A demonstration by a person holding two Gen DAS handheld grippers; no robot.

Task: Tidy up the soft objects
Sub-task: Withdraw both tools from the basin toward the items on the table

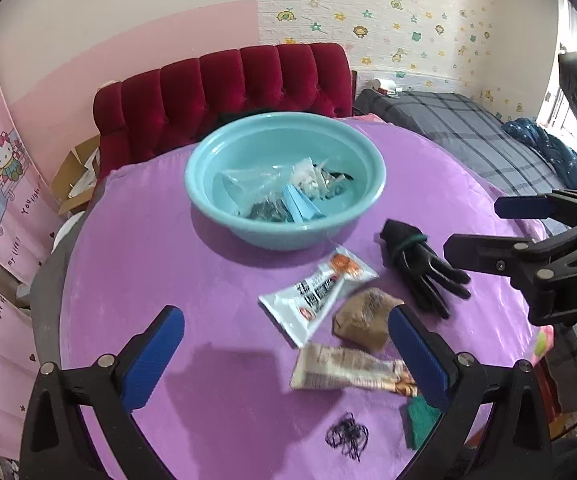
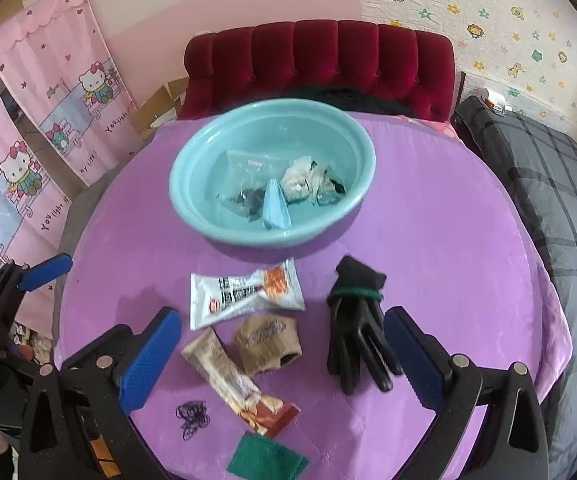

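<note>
Jaws of both the left gripper (image 1: 284,356) and right gripper (image 2: 284,356) stand wide, empty. Black glove (image 2: 354,330) lies near desk (image 2: 468,264) centre, outside the blue basin (image 2: 192,216); judged next: grasp, transfer.

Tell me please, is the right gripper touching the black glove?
Apart. The right wrist view shows the open gripper above the table, its fingers clear of the glove.

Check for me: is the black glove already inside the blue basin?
No, the black glove lies on the purple tablecloth, apart from the blue basin.
</note>
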